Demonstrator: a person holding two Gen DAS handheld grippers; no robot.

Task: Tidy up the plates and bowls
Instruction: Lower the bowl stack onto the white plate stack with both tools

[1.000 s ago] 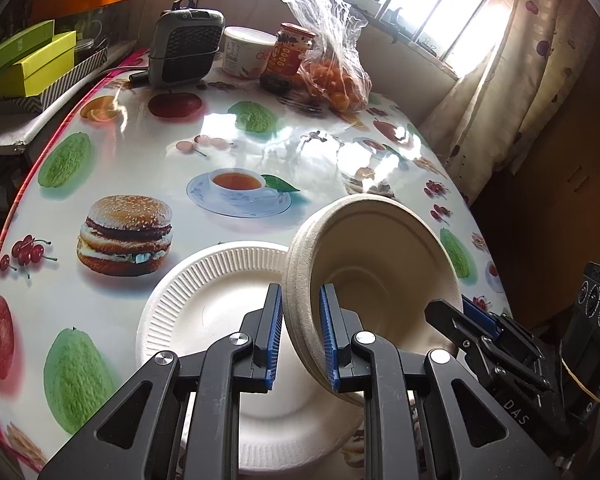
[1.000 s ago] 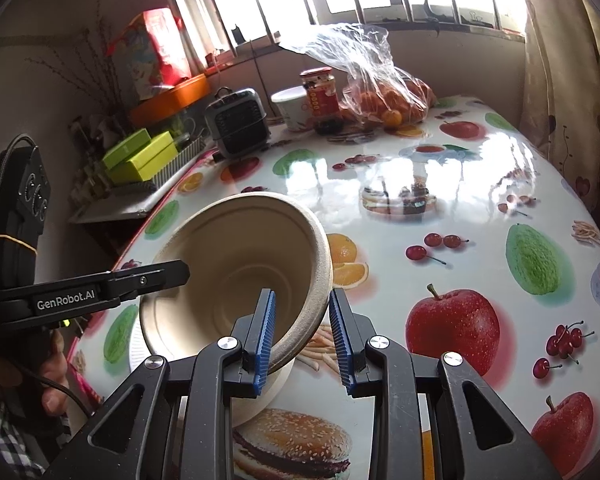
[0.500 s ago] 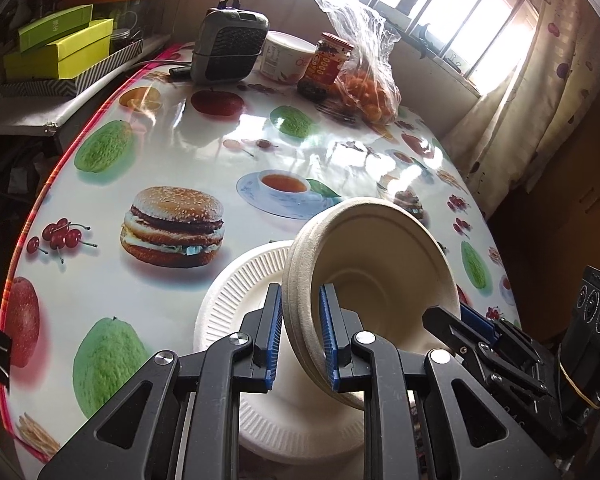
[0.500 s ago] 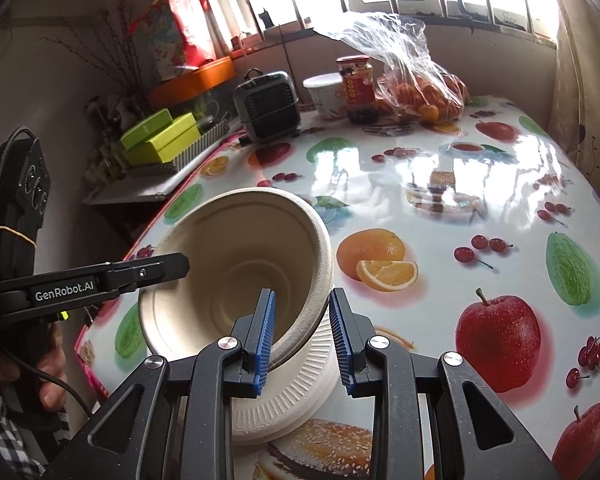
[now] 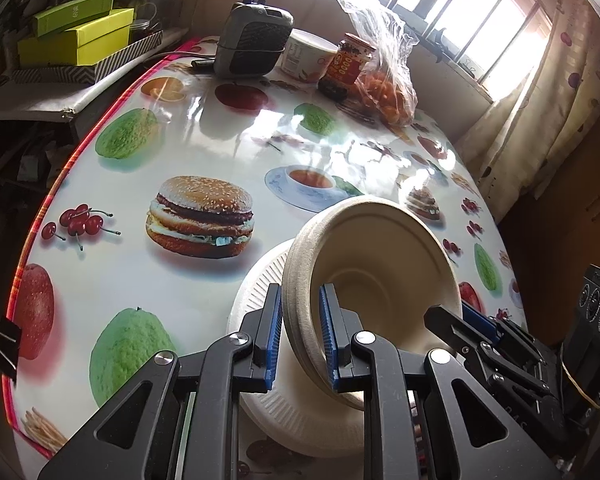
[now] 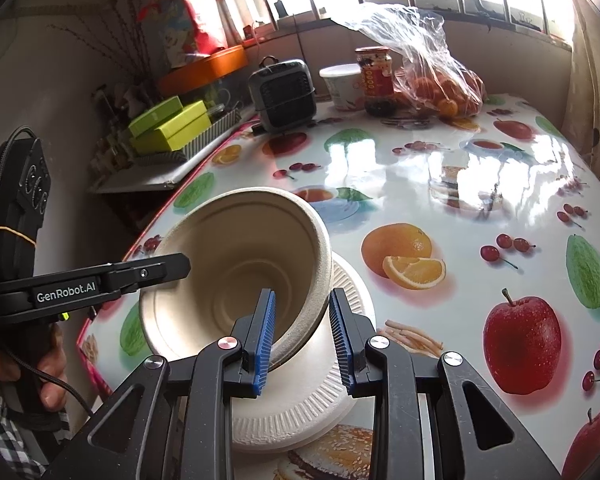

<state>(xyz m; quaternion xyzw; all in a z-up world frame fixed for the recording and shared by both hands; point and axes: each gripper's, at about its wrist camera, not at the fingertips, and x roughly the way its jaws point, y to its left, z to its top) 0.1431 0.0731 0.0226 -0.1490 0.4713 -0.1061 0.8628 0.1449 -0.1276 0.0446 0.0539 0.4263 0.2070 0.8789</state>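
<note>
A beige paper bowl point(image 5: 380, 264) is tilted just above a white ribbed paper plate point(image 5: 256, 300) on the table. My left gripper point(image 5: 299, 338) is shut on the bowl's left rim. In the right wrist view the bowl point(image 6: 236, 264) hangs over the plate point(image 6: 332, 392). My right gripper point(image 6: 302, 340) straddles the bowl's right rim, and its right pad stands clear of the rim. Whether its left pad touches the inside of the bowl I cannot tell. Each gripper shows in the other's view, the right one point(image 5: 468, 328) and the left one point(image 6: 140, 276).
The table point(image 5: 140, 272) has a glossy cloth printed with fruit and burgers. At its far end stand a grey heater point(image 5: 252, 40), a white tub point(image 5: 308, 54), a red jar point(image 5: 346, 66) and a bag of oranges point(image 5: 384, 88). Green boxes point(image 5: 76, 40) sit on a side shelf.
Both grippers and the bowl have moved toward the near edge of the table over the plate. The right gripper's jaws have opened a little wider around the rim.
</note>
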